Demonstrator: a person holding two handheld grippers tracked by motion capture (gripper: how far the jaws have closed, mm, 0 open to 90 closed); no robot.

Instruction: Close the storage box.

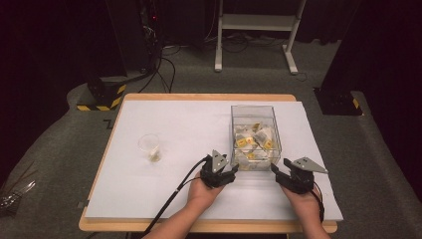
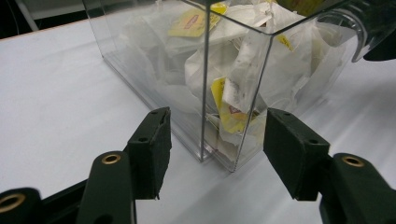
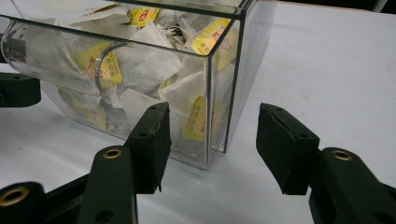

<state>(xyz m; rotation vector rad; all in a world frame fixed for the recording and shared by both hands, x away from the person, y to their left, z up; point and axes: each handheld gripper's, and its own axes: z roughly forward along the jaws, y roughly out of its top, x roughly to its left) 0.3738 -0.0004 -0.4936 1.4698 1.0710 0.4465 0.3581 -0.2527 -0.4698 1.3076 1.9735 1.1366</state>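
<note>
A clear plastic box (image 1: 255, 134) full of tea bags with yellow tags stands right of the table's middle. My left gripper (image 1: 230, 171) is open at the box's near left corner (image 2: 205, 140), which lies between its jaws without touching them. My right gripper (image 1: 276, 172) is open at the near right corner (image 3: 210, 140), its jaws straddling that edge with gaps on both sides. A small clear cup (image 1: 150, 147) with something pale at its bottom stands left of centre.
A white sheet (image 1: 164, 184) covers the wooden table. Bare surface stretches between the cup and the box and along the front edge. Beyond the table stand a white frame (image 1: 256, 30) and dark equipment with cables (image 1: 149, 45) on the floor.
</note>
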